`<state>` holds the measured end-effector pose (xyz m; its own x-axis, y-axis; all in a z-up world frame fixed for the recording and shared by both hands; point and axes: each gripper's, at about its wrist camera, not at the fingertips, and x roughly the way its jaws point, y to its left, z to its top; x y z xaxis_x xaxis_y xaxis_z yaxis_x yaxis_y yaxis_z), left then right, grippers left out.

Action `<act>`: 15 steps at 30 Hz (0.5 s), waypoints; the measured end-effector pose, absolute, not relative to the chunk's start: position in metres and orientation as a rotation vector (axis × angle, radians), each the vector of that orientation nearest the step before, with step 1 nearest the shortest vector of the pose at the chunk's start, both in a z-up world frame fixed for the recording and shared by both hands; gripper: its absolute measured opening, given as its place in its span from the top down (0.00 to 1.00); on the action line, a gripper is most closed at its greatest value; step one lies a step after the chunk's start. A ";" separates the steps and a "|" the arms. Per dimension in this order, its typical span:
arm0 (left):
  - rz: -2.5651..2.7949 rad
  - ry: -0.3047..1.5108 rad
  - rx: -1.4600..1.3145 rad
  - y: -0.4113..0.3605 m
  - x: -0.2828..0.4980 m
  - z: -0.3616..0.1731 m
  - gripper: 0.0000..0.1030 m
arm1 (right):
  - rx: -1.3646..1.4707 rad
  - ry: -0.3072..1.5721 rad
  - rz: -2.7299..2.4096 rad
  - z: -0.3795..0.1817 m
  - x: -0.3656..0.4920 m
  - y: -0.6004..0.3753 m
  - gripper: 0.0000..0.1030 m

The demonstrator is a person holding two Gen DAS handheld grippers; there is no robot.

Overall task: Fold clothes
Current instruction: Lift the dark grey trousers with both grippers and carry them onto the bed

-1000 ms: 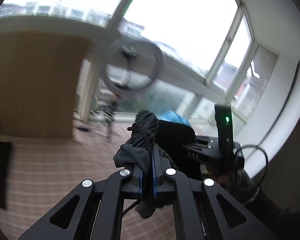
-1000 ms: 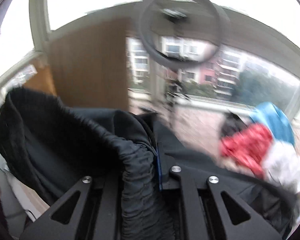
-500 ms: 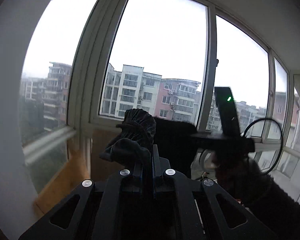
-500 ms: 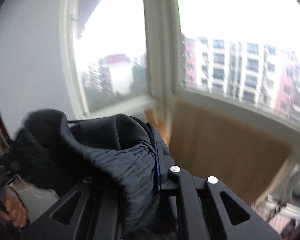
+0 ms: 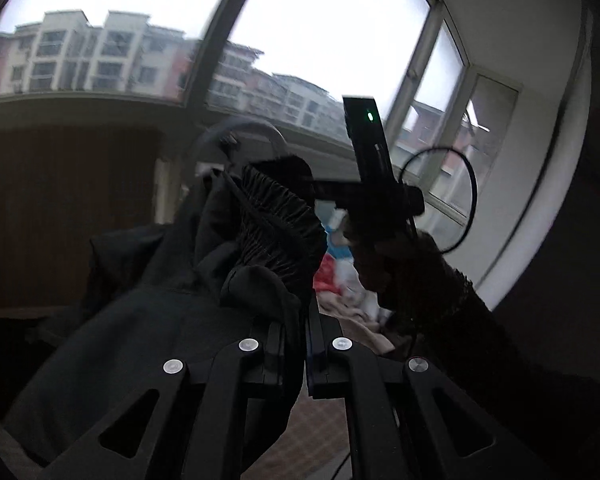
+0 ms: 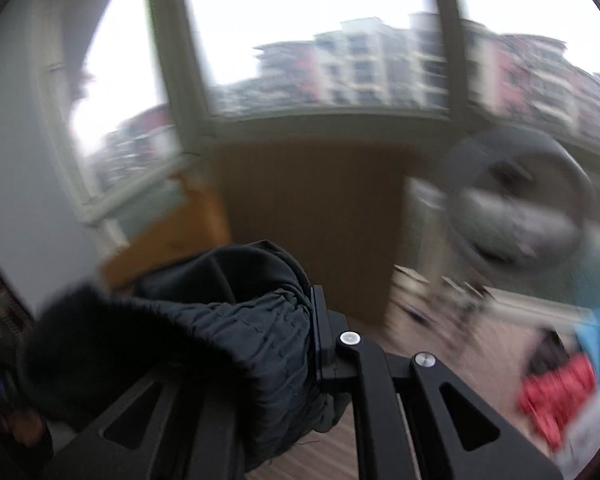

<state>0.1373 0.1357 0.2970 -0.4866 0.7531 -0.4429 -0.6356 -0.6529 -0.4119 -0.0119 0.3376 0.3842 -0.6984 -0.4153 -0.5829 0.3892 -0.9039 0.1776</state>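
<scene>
My left gripper (image 5: 300, 324) is shut on a black garment (image 5: 188, 320) with a gathered elastic waistband (image 5: 276, 220); the cloth hangs down to the left. My right gripper (image 6: 308, 320) is shut on the same black garment (image 6: 228, 344), its ruched waistband bunched over the left finger. In the left wrist view the right gripper's body (image 5: 372, 184) and the person's sleeved hand (image 5: 428, 280) are held up just to the right of the waistband. Both are held in the air.
A pile of clothes, red, blue and white (image 6: 568, 376), lies on the checked surface at the right; it also shows in the left wrist view (image 5: 340, 272). A ring light (image 6: 520, 200) stands by the windows. A wooden panel (image 6: 312, 208) sits below the sill.
Both grippers have swung down from facing the windows, so the ring light, bed and clothes pile are back in view. The garment stays gripped and now hangs more spread out on the left.
</scene>
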 end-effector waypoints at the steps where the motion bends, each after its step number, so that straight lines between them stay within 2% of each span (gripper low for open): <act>1: 2.085 -0.261 -0.819 0.169 0.128 0.272 0.93 | 0.959 -0.097 -2.595 0.366 -0.017 0.373 0.92; 5: 1.903 -0.192 -1.087 0.303 0.100 0.170 0.89 | 1.347 0.025 -2.707 0.286 -0.041 0.465 0.87; 8: 1.776 -0.160 -1.238 0.352 0.100 0.114 0.90 | 1.674 0.125 -2.738 0.226 -0.046 0.533 0.87; 13: 1.825 -0.096 -1.200 0.323 0.107 0.107 0.89 | 1.789 -0.004 -2.770 0.195 -0.018 0.622 0.83; 15: 1.901 -0.117 -1.201 0.301 0.062 0.137 0.89 | 1.706 -0.106 -2.804 0.207 -0.001 0.629 0.83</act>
<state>0.0619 0.3008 0.1370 -0.1659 0.7013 -0.6933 -0.6108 -0.6250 -0.4861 -0.0009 0.6291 0.2071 -0.4530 0.0874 -0.8872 -0.1544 -0.9878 -0.0184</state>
